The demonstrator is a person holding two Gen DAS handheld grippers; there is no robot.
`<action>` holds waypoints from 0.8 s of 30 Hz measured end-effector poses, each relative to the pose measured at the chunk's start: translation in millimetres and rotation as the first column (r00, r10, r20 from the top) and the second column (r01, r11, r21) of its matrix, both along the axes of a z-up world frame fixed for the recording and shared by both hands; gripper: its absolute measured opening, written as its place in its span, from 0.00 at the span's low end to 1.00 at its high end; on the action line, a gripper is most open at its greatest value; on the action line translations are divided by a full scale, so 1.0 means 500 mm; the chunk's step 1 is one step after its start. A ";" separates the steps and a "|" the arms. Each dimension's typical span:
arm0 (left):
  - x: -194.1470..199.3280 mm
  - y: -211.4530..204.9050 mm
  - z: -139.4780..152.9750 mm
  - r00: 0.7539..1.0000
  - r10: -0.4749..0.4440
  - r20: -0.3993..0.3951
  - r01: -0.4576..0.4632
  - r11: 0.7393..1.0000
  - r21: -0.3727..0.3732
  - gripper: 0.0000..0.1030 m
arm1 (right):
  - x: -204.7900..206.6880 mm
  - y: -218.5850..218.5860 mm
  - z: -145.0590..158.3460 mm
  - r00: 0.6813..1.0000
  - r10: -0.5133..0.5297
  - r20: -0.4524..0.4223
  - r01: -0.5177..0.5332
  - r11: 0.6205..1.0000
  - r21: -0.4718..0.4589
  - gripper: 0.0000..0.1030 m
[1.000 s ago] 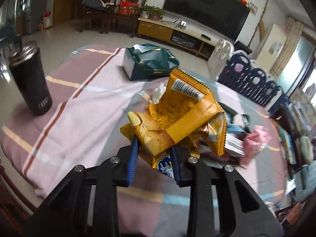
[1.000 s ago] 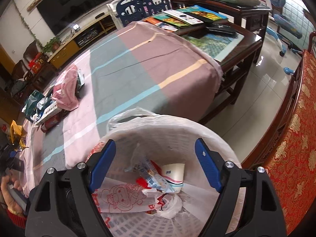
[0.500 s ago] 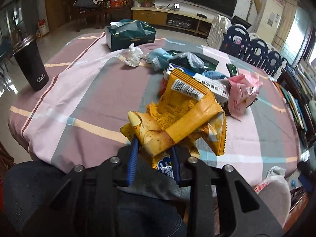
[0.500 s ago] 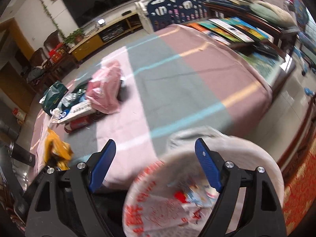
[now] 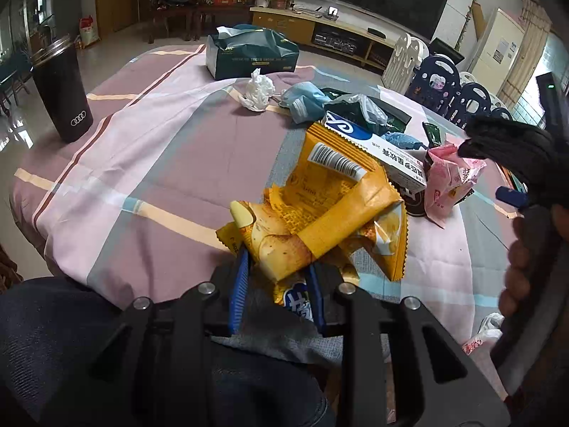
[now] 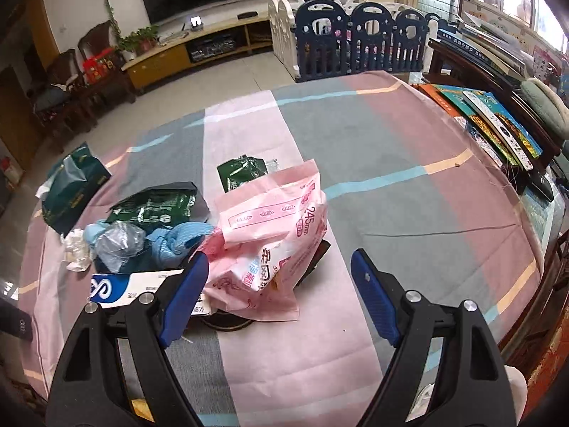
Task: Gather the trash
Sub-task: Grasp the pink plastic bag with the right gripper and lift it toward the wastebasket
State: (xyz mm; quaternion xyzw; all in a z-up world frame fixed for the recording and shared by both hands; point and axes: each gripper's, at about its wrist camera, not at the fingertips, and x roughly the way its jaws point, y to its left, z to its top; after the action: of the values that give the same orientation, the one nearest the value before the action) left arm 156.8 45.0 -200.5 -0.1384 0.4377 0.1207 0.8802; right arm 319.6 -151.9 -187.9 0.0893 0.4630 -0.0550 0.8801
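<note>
My left gripper (image 5: 277, 267) is shut on a crumpled yellow snack wrapper (image 5: 320, 213), held above the table's near edge and a person's lap. My right gripper (image 6: 279, 259) stands open just above the striped tablecloth (image 6: 391, 142). A pink plastic bag (image 6: 274, 227) lies right in front of it, its near end by the left fingertip. Beside the bag sit a white and blue box (image 6: 142, 284), a blue crumpled cloth (image 6: 177, 238), a green foil wrapper (image 6: 156, 206) and a small green packet (image 6: 242, 170). A crumpled white tissue (image 5: 258, 89) lies further back.
A dark green tissue box (image 5: 252, 53) stands at the table's far side and a black tumbler (image 5: 62, 89) at its left edge. Books and a remote (image 6: 498, 121) lie on a side table to the right. A white bin liner (image 5: 487, 331) shows past the table's near right edge.
My right gripper swung from above the lined bin to over the table, facing the pink bag. My left gripper drew back to the table's near edge, still gripping the yellow wrapper.
</note>
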 end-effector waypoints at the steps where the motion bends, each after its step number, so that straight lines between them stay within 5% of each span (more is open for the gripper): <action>1: 0.000 0.001 -0.001 1.000 0.002 -0.003 -0.002 1.000 0.000 0.30 | 0.006 0.001 -0.011 1.000 -0.002 -0.014 0.002 1.000 0.004 0.78; 2: 0.000 0.002 -0.002 1.000 0.006 -0.007 -0.006 1.000 -0.001 0.30 | 0.009 0.001 -0.019 1.000 0.003 -0.020 -0.003 1.000 0.009 0.75; 5: 0.001 0.002 -0.002 1.000 0.020 -0.005 -0.020 1.000 0.007 0.30 | 0.003 0.009 -0.029 0.997 0.072 -0.004 -0.072 0.997 0.026 0.36; 8: 0.002 -0.005 0.001 1.000 0.027 0.006 -0.028 0.999 0.039 0.30 | -0.028 0.005 -0.005 0.995 0.092 0.037 -0.093 0.995 0.031 0.27; 15: -0.006 -0.003 0.009 0.998 0.038 0.047 -0.040 0.999 0.031 0.30 | -0.169 -0.035 0.046 0.983 0.138 0.122 -0.142 0.990 0.025 0.25; 24: -0.013 0.007 0.014 0.996 0.041 0.074 -0.040 0.999 -0.006 0.30 | -0.297 -0.101 -0.014 0.996 0.081 0.041 -0.085 0.992 0.098 0.25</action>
State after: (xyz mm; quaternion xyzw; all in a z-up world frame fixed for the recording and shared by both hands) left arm 150.4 48.7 -193.4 -0.1537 0.4022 0.1322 0.8928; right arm 171.1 -202.6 -195.1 0.1146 0.4523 0.0065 0.8844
